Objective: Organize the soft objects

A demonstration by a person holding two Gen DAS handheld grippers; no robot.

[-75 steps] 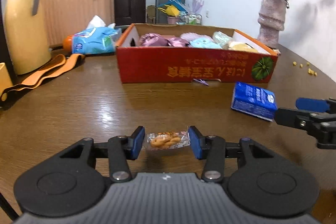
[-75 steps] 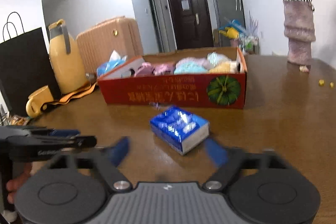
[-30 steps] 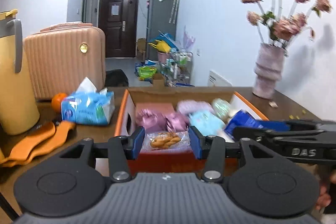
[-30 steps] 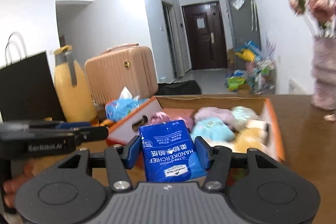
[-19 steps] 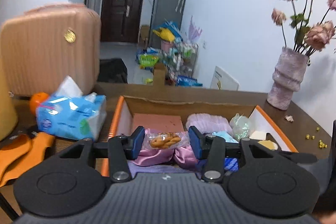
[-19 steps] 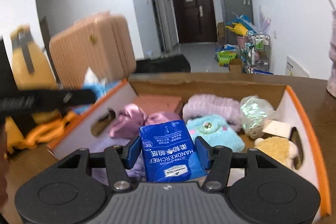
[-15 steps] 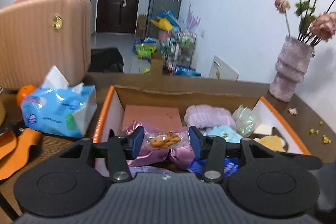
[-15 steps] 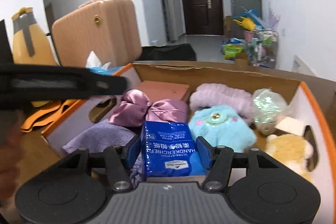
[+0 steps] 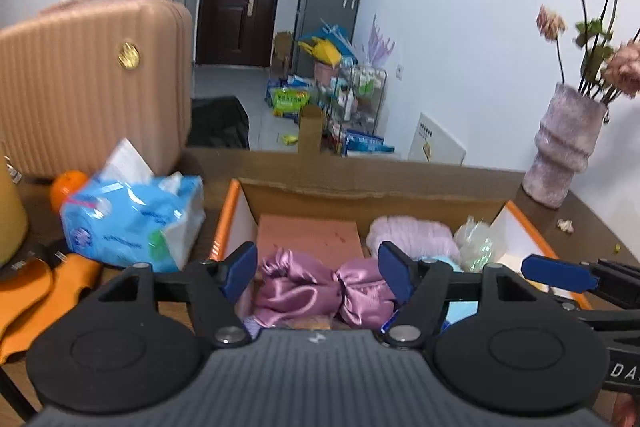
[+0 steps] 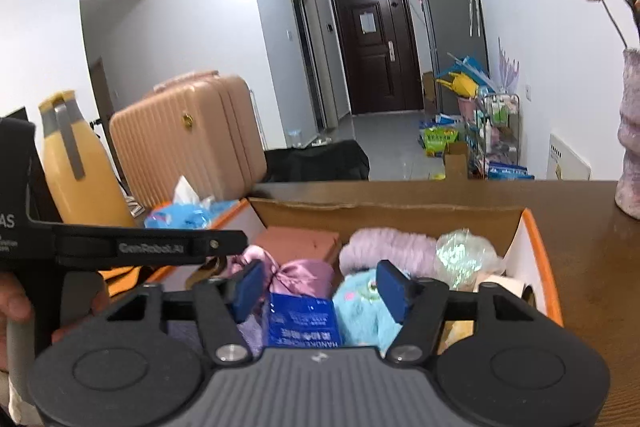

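Note:
My left gripper [image 9: 318,277] hovers over the orange-rimmed cardboard box [image 9: 224,227]. Its jaws are opening and nothing is between the pads. The snack packet [image 9: 310,323] lies below it on the pink satin scrunchie [image 9: 320,291], mostly hidden by the gripper body. My right gripper [image 10: 322,290] is over the same box [image 10: 540,267], its jaws closing a little with the pads clear of the blue handkerchief pack [image 10: 302,319]. That pack rests in the box beside a turquoise plush [image 10: 360,303]. One blue fingertip [image 9: 560,277] of the right gripper shows in the left wrist view.
The box also holds a lilac fluffy item [image 9: 412,235] and a clear crinkly bag [image 10: 464,259]. Left of it lie a light-blue tissue pack [image 9: 132,223], an orange [image 9: 68,183] and an orange strap [image 9: 40,291]. A suitcase [image 9: 88,87], a yellow thermos [image 10: 76,171] and a vase [image 9: 564,155] stand around.
Both grippers came forward over the box. The left jaws spread and the snack packet dropped out of them. The right jaws let go of the blue pack, which now lies in the box.

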